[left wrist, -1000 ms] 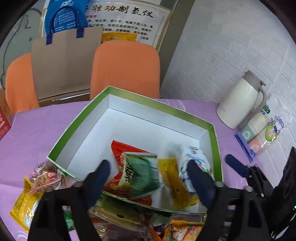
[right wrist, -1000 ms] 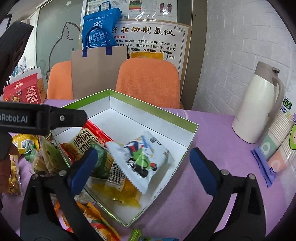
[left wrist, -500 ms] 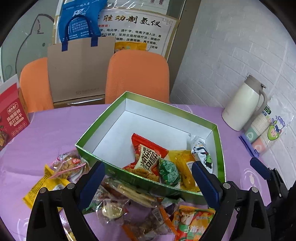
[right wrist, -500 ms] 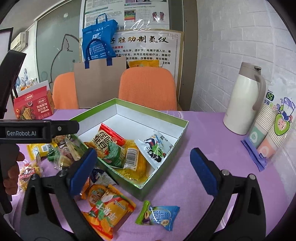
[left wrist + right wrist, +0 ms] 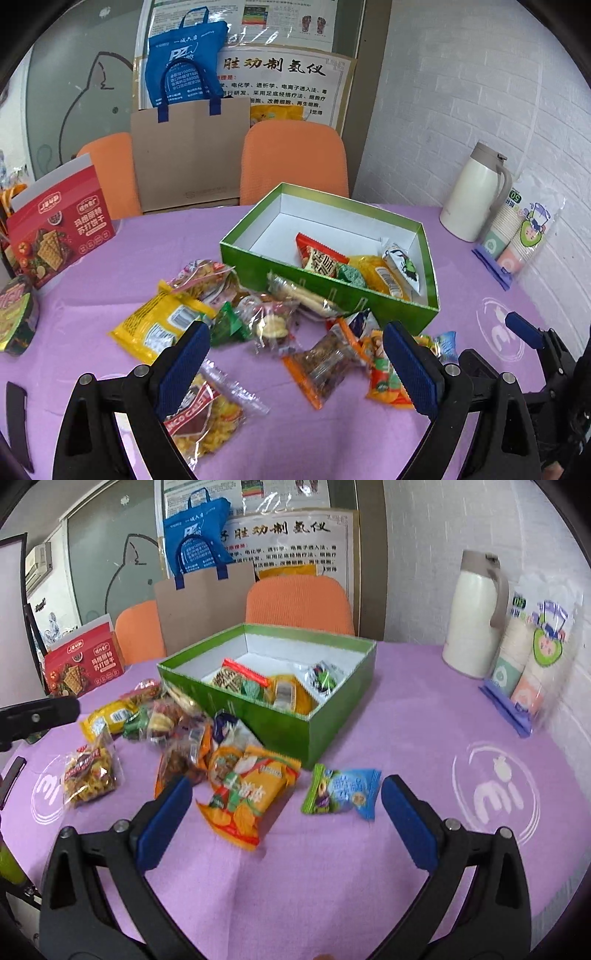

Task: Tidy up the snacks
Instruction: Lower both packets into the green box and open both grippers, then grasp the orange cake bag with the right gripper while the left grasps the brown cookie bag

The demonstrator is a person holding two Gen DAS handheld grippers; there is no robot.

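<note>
Green box [image 5: 280, 716], mid-bench toward the far edge, holding four snack packets [image 5: 360, 264]; loose packets [image 5: 236, 794] heaped at its near-left side; left gripper [image 5: 295, 369] and right gripper [image 5: 284, 812] fingers released, empty.

Both grippers pulled back and up from green cardboard box [image 5: 334, 291]. Left gripper [image 5: 295, 363], earlier over box contents, now above loose packets on purple tablecloth [image 5: 122, 243]. Right gripper [image 5: 282, 819] now above orange chip packet [image 5: 247, 794], blue-green packet [image 5: 341, 792]. Jaws wide throughout.
</note>
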